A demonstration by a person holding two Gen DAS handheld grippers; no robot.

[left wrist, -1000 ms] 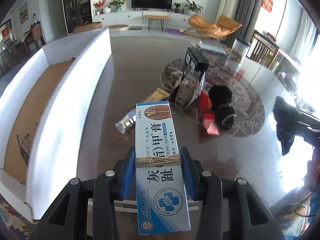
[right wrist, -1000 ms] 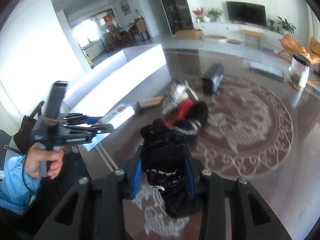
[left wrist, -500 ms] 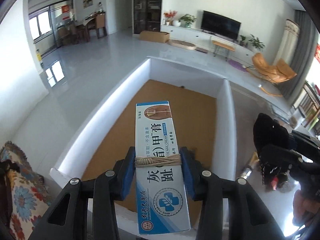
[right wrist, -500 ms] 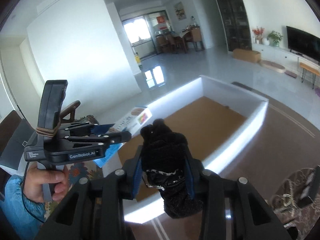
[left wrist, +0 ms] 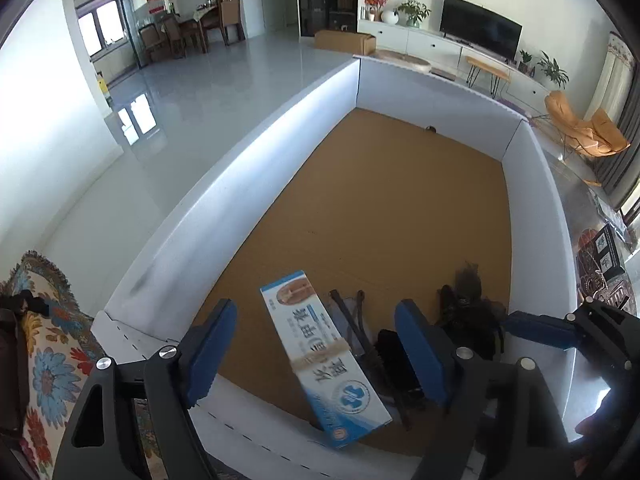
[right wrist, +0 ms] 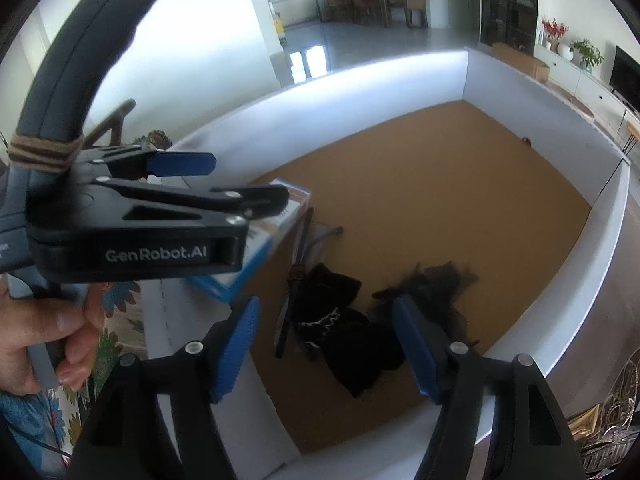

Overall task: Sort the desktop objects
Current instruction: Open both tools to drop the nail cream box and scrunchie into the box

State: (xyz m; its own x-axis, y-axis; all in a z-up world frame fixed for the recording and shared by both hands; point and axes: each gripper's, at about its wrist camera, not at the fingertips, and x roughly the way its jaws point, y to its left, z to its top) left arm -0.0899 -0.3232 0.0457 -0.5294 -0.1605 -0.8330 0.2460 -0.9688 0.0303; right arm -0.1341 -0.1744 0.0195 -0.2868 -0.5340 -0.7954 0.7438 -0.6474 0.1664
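A large white-walled bin (left wrist: 256, 148) with a brown cardboard floor fills both views. My left gripper (left wrist: 316, 352) hangs over its near end with jaws opening. The blue-and-white ointment box (left wrist: 324, 356) lies tilted between them, free of both pads, its lower end by the near wall. My right gripper (right wrist: 326, 354) is also opening above the bin. The black velvet pouch (right wrist: 340, 332) lies on the floor below it, untouched by the pads. In the right wrist view the left gripper (right wrist: 248, 182) is held by a hand (right wrist: 52, 332) over the ointment box (right wrist: 256, 248).
A black lacy item (right wrist: 432, 284) and thin dark straps (left wrist: 352, 328) lie on the bin floor beside the pouch. A floral cloth (left wrist: 52, 360) lies left of the bin. Table items (left wrist: 600, 264) sit beyond its right wall. The bin's far half is bare cardboard.
Both grippers swung from the table pile to over the bin. Their jaws then opened: the ointment box slipped free and tilted, and the black pouch dropped onto the bin floor.
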